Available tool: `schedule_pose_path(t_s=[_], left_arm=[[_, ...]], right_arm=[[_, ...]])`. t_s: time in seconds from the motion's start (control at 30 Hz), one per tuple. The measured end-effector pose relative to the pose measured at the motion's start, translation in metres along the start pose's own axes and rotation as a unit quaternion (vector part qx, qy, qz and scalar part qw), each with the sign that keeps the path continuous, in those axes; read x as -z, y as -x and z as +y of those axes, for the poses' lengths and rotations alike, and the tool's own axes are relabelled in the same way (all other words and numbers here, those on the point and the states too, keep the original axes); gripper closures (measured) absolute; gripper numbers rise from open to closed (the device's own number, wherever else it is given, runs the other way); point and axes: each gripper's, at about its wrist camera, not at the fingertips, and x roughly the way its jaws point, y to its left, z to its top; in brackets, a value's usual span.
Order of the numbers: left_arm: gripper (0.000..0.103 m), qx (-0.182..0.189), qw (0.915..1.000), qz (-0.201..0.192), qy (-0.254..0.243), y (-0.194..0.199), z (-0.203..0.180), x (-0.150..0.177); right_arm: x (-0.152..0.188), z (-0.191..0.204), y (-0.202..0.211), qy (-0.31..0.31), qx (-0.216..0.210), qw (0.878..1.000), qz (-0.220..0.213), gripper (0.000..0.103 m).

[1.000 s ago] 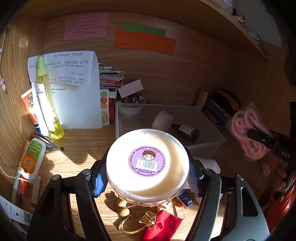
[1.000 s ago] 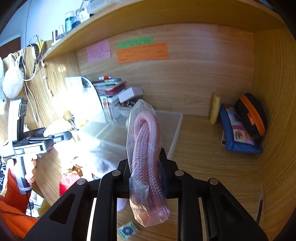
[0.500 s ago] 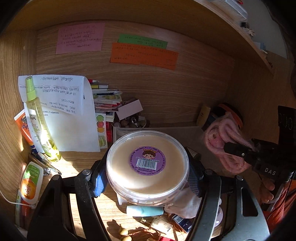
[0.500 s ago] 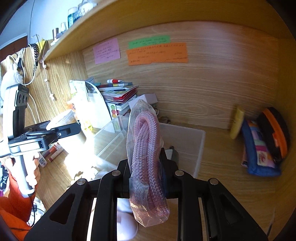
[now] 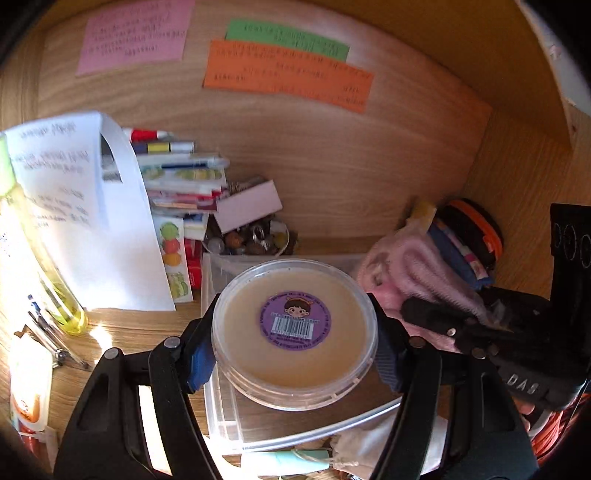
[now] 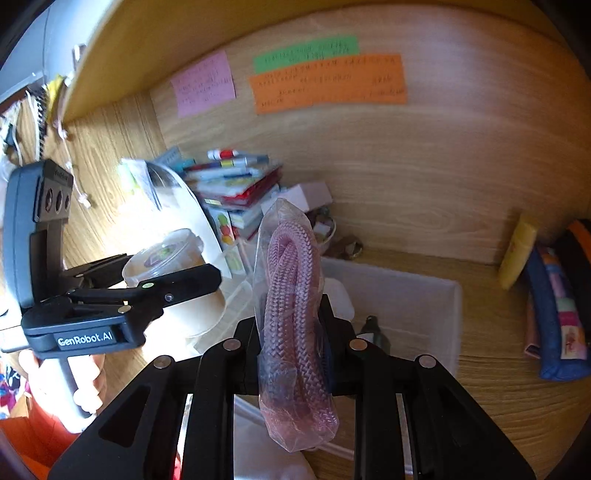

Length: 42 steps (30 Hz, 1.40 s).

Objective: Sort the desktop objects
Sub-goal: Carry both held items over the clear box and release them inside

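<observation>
Both loaded claws nearer bin [image 6: 454, 306]

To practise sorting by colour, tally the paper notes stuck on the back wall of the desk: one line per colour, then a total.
Pink note: 1
Green note: 1
Orange note: 1
Total: 3

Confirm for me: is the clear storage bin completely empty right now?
No: a small dark bottle lies inside the clear storage bin.
</observation>
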Motion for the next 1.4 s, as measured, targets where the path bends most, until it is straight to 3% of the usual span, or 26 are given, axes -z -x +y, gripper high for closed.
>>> schedule_pose_path(t_s=[0.13,0.47,1.03,1.4], left_arm=[[0.033,-0.001,0.9999,0.015,0.003,-0.016,0.002,0.005],[0.033,-0.009,0.9985,0.053,-0.016,-0.040,-0.004,0.017],[0.033,-0.067,0.9909,0.071,-0.092,-0.055,-0.031,0.031],[0.032,-0.067,0.9908,0.072,-0.093,-0.059,-0.031,0.031]], right_arm=[[0.006,-0.007,-0.012,-0.011,0.006,1.000,0.024,0.083],[0.012,-0.031,-0.008,-0.035,0.047,0.998,0.029,0.083],[0.022,-0.018,-0.025,-0.005,0.060,0.996,0.072,0.083],[0.022,-0.013,-0.027,0.011,0.066,0.995,0.076,0.082]])
